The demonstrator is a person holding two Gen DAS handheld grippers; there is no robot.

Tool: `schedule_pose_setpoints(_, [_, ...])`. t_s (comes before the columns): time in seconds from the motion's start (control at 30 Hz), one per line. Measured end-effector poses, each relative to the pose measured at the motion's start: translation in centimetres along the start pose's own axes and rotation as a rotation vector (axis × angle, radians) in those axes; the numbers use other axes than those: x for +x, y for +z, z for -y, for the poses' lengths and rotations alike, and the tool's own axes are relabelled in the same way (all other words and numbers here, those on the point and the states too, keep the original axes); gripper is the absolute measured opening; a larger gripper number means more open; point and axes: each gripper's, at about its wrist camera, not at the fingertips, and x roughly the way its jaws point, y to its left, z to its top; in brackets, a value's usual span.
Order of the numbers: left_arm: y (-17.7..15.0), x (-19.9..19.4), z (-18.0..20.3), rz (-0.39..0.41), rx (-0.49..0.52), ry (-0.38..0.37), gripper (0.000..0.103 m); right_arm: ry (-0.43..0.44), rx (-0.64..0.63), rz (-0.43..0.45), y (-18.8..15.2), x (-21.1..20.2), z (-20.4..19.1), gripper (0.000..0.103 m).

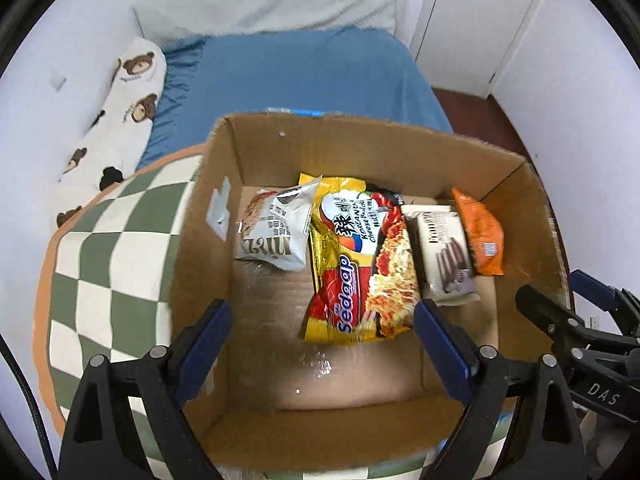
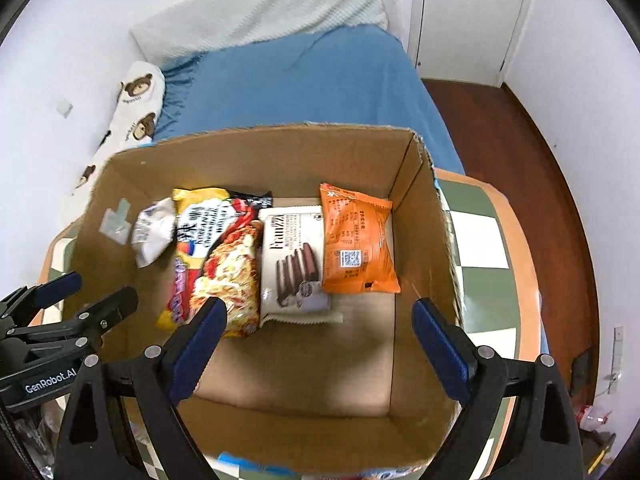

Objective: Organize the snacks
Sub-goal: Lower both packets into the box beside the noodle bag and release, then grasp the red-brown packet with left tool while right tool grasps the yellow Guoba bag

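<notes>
While both hover over the brown cardboard box [image 1: 280, 148], the left hand-held gripper [image 1: 322, 316] and right hand-held gripper [image 2: 320, 314] are spread wide, nothing between the blue pads. Four snacks lie side by side on the box floor: white-grey crinkled pouch [image 1: 276, 232], yellow-red foil noodle packet [image 1: 360, 264], white wafer pack with brown biscuit print [image 2: 294, 260], orange sachet [image 2: 356, 240]. Box sits on a green-and-cream checkered table [image 1: 108, 264], blue bed [image 2: 304, 84] beyond.
</notes>
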Motion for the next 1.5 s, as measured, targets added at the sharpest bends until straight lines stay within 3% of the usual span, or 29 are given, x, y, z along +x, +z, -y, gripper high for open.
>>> schedule_pose_setpoints(0.33, [-4.5,-7.5,2.0,0.143,0.035,0.012,0.093,0.008,-0.021,0.137,-4.7,-8.2,-1.0,0.095])
schedule_pose_setpoints(0.6, [-7.4,-11.2,2.2,0.181,0.017,-0.009,0.093,0.057,0.009,0.176,-8.7,-12.8,-0.9,0.096])
schedule_pose_setpoints(0.77, [-10.1,-11.7,2.2,0.151,0.010,-0.016,0.093,0.095,0.062,0.138,-11.8,-13.3,-0.2,0.096])
schedule_pose_setpoints(0.97, [-16.4,-6.9,1.7,-0.062,0.011,-0.005,0.093,0.114,0.119,-0.099,-18.5,-8.3,1.5,0.096])
schedule_pose_setpoints(1.1, [-22.4,-0.7,2.0,-0.303,0.015,-0.065,0.093,0.118,0.180,-0.247,-24.0,-4.7,3.2,0.096])
schedule_pose_setpoints(1.27, [-27.6,5.5,3.5,-0.538,-0.002,-0.169,0.089,0.109,0.245,-0.328,-28.7,-2.3,5.2,0.095])
schedule_pose_setpoints(1.37, [-29.5,8.7,4.6,-0.614,-0.015,-0.180,0.089,0.102,0.272,-0.356,-30.5,-1.2,6.0,0.095])
schedule_pose_setpoints(1.4, [-29.9,9.4,5.0,-0.632,-0.004,-0.172,0.086,0.098,0.275,-0.366,-30.8,-1.0,6.0,0.095])
schedule_pose_setpoints(1.5, [-30.6,9.7,5.9,-0.589,0.048,-0.120,0.057,0.086,0.263,-0.397,-31.9,0.1,6.1,0.095])
